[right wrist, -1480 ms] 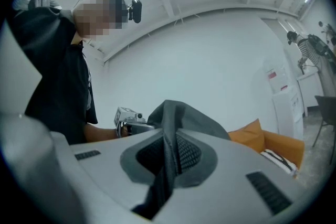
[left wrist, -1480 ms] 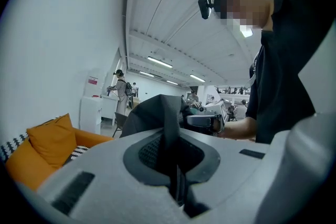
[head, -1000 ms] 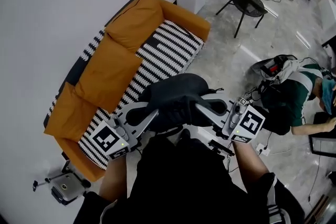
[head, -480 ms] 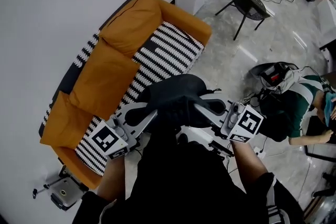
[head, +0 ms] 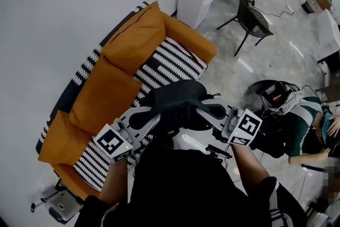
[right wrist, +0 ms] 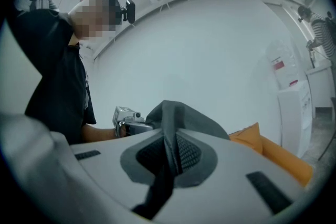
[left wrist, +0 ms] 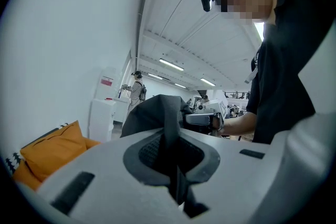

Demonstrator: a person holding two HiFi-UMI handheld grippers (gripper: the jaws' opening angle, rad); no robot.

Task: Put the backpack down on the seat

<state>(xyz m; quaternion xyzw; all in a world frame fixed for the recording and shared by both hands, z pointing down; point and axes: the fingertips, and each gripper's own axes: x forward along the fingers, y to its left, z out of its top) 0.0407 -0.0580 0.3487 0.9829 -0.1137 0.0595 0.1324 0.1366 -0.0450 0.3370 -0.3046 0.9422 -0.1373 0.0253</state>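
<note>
Head view has the dark grey backpack (head: 178,99) held up just in front of the orange sofa (head: 119,80), not on its striped seat, with left gripper (head: 150,118) and right gripper (head: 206,110) both clamped onto its fabric.

Lower backpack (head: 175,97) behind torso (head: 180,183)

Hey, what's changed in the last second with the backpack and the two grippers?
Very little. The sofa has slid slightly down and left in the head view, so the person's viewpoint shifted. The left gripper and right gripper stay shut on the backpack, holding it up before the person, not yet on the seat.
</note>
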